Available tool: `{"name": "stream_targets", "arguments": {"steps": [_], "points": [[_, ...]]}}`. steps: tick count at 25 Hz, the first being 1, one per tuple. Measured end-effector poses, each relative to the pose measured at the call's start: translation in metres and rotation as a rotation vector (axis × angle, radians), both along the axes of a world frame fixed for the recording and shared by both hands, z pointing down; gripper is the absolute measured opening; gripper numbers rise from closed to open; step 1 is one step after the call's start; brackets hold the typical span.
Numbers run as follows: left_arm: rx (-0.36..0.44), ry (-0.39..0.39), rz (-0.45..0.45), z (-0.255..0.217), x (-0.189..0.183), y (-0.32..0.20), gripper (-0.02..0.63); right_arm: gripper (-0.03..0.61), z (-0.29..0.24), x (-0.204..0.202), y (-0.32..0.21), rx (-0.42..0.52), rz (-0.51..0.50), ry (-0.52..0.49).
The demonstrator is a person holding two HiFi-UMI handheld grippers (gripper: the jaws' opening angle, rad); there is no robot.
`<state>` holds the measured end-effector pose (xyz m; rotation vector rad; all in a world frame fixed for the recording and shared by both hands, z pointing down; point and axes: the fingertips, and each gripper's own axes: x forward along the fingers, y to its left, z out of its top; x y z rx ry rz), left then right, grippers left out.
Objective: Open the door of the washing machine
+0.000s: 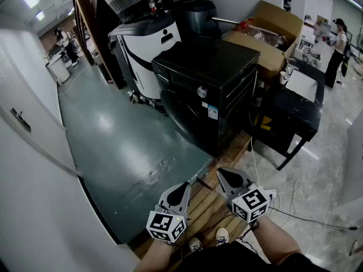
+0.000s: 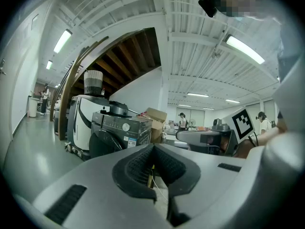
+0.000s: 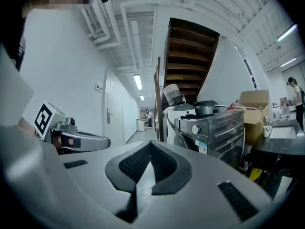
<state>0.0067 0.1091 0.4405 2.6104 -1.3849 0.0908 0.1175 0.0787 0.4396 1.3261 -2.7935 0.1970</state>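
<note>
the black washing machine (image 1: 204, 86) stands on the grey floor (image 1: 113, 146) ahead of both grippers and well apart from them, its front turned toward the head view's left. its round door (image 1: 180, 111) lies closed against that front. the left gripper (image 1: 180, 190) and the right gripper (image 1: 228, 180) hover side by side over a wooden pallet (image 1: 212, 205), each with its jaws pressed together on nothing. in the head view the door is dark on dark, so its edge is hard to trace and no handle can be made out. in both gripper views the gripper's own body covers the door's lower part.
</note>
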Motion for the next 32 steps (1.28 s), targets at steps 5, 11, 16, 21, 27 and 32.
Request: {"name": "stream_targets", "arguments": {"steps": [5, 11, 16, 21, 27, 32], "points": [[-0.001, -0.003, -0.004, -0.002, 0.003, -0.001, 0.017, 0.017, -0.003, 0.004, -0.002, -0.001, -0.002, -0.011], [-0.001, 0.009, -0.018, -0.004, 0.006, -0.003, 0.017, 0.017, -0.003, 0.009, -0.003, -0.01, -0.023, -0.037], [0.004, 0.022, -0.036, -0.005, 0.014, -0.005, 0.017, 0.017, -0.003, 0.017, -0.005, 0.0, -0.042, -0.049], [0.011, 0.011, -0.066, -0.002, 0.026, -0.009, 0.017, 0.017, 0.001, 0.031, -0.012, 0.003, -0.063, -0.065], [0.015, 0.0, -0.087, -0.002, 0.039, -0.013, 0.017, 0.018, 0.0, 0.043, -0.023, 0.007, -0.078, -0.075], [0.018, -0.01, -0.1, -0.008, 0.036, -0.019, 0.017, 0.02, -0.004, 0.042, -0.032, 0.016, -0.082, -0.094]]}}
